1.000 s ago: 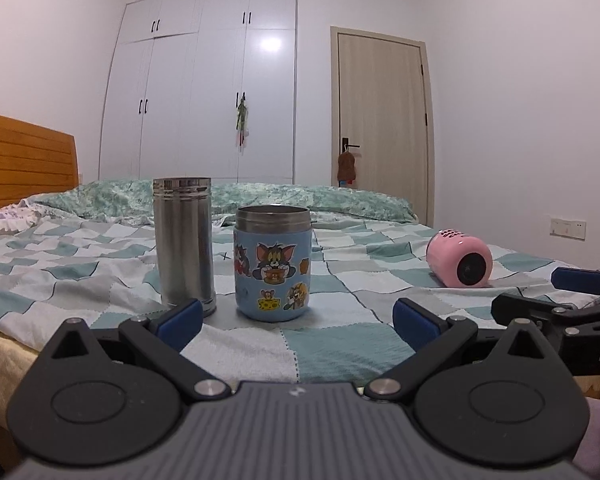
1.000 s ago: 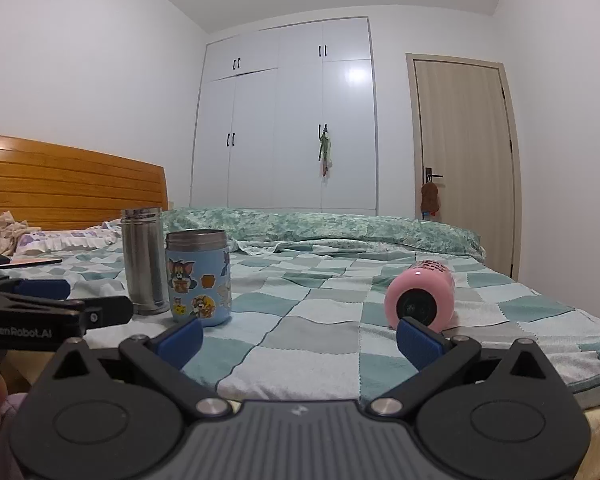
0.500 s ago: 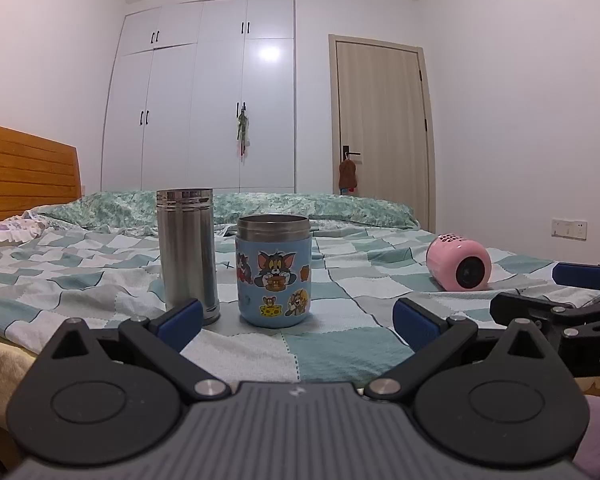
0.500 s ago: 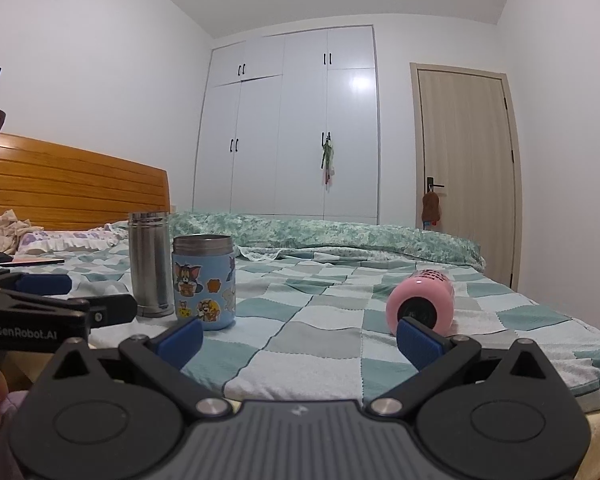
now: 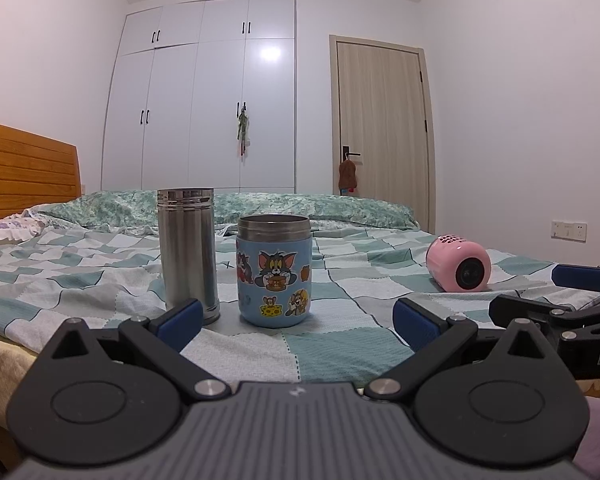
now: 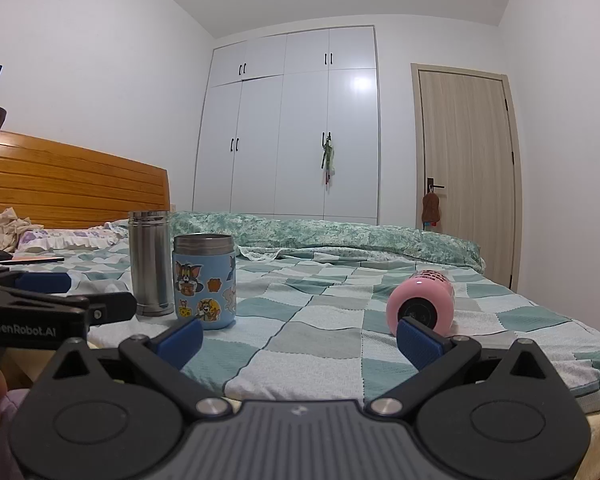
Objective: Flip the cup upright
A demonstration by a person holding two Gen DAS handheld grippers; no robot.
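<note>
A pink cup [image 5: 459,264] lies on its side on the checked bedspread, its round end facing me; it also shows in the right wrist view [image 6: 421,305]. A blue cartoon-sticker cup [image 5: 274,277] stands upright, also seen in the right wrist view [image 6: 204,281], beside a steel flask [image 5: 187,261]. My left gripper [image 5: 298,320] is open and empty, short of the blue cup. My right gripper [image 6: 299,338] is open and empty, its right pad just in front of the pink cup. Each gripper shows at the edge of the other's view.
The bed has a wooden headboard [image 6: 76,184] at the left, with pillows and a folded green quilt [image 6: 340,236] at the far side. White wardrobes [image 5: 204,100] and a door [image 5: 380,132] stand behind. A phone and small items [image 6: 28,258] lie at far left.
Both grippers have tilted or dropped slightly, so the bed and cups sit lower in each view. The cups and flask have not moved. Both jaws stay open.
</note>
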